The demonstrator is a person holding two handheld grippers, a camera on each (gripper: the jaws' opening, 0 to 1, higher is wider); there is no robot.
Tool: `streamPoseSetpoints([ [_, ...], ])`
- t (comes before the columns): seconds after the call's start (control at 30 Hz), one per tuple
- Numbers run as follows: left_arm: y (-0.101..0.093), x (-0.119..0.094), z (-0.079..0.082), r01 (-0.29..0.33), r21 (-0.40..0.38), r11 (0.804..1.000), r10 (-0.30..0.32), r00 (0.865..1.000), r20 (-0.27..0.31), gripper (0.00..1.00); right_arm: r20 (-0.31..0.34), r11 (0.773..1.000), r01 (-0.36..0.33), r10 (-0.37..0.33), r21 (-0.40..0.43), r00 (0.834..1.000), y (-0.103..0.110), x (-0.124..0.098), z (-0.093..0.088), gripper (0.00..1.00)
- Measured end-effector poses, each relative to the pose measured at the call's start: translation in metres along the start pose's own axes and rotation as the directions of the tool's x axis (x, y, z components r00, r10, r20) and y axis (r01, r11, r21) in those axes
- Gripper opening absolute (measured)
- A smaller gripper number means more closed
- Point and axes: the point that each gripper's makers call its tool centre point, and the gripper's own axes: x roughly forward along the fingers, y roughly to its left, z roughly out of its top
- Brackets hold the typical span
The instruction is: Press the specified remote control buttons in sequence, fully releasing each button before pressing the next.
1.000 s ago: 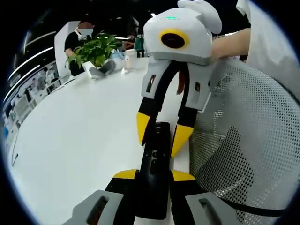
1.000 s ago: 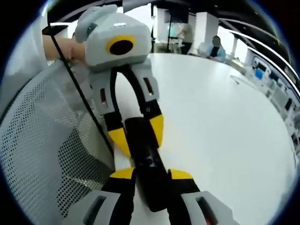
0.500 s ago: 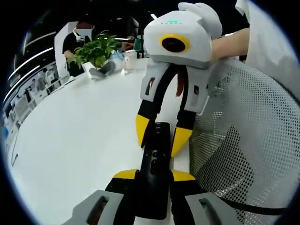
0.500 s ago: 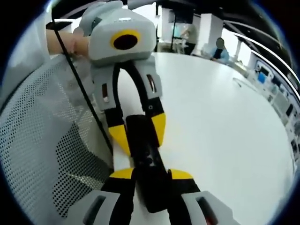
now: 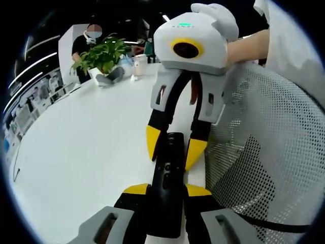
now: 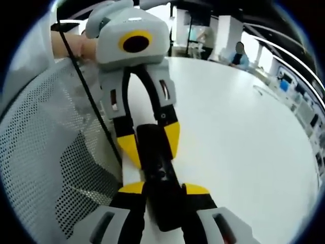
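A black remote control (image 5: 167,183) lies lengthwise between the two facing tongs, above the edge of the white bench (image 5: 86,147). The left tongs (image 5: 165,190) clamp its near end between yellow-tipped jaws, and the right tongs (image 5: 171,147) close on its far end. In the right gripper view the right tongs (image 6: 163,189) hold the remote control (image 6: 158,178) and the left tongs (image 6: 151,145) grip the opposite end. A white mesh chair back (image 5: 269,152) stands just beside the bench; a potted plant (image 5: 101,53) sits at its far side.

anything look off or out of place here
The black remote is held off the white table, clamped at each end by the left gripper and right gripper, so no jaw is free for pressing buttons.
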Motion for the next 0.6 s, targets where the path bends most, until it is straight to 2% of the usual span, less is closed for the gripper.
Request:
streamPoseSetpoints([
  [0.2,0.0005,-0.0005,-0.0008,-0.001,-0.008,1.0,0.001,1.0,0.011,0.25,0.009,1.0,0.007,-0.007,0.013,1.0,0.0,0.0005,0.0005,0.24],
  [0.33,0.0025,-0.0013,-0.0012,-0.006,-0.013,1.0,0.006,1.0,-0.005,0.25,0.018,1.0,0.012,-0.013,0.026,1.0,-0.0003,0.0009,0.0015,0.24],
  [0.43,0.0054,-0.0019,-0.0014,-0.013,-0.034,0.999,0.012,1.0,-0.008,0.26,0.025,0.999,0.015,-0.016,0.033,1.0,-0.001,0.0017,0.0024,0.24],
  [0.5,0.006,-0.0037,-0.0014,-0.009,-0.084,0.996,0.009,1.0,-0.001,0.27,0.025,0.999,0.017,-0.018,0.032,1.0,-0.0011,0.0016,0.0023,0.24],
  [0.6,0.0074,-0.0075,-0.0023,-0.012,-0.098,0.995,0.013,1.0,0.003,0.29,0.027,0.999,0.019,-0.02,0.035,0.999,-0.0018,0.002,0.0029,0.24],
])
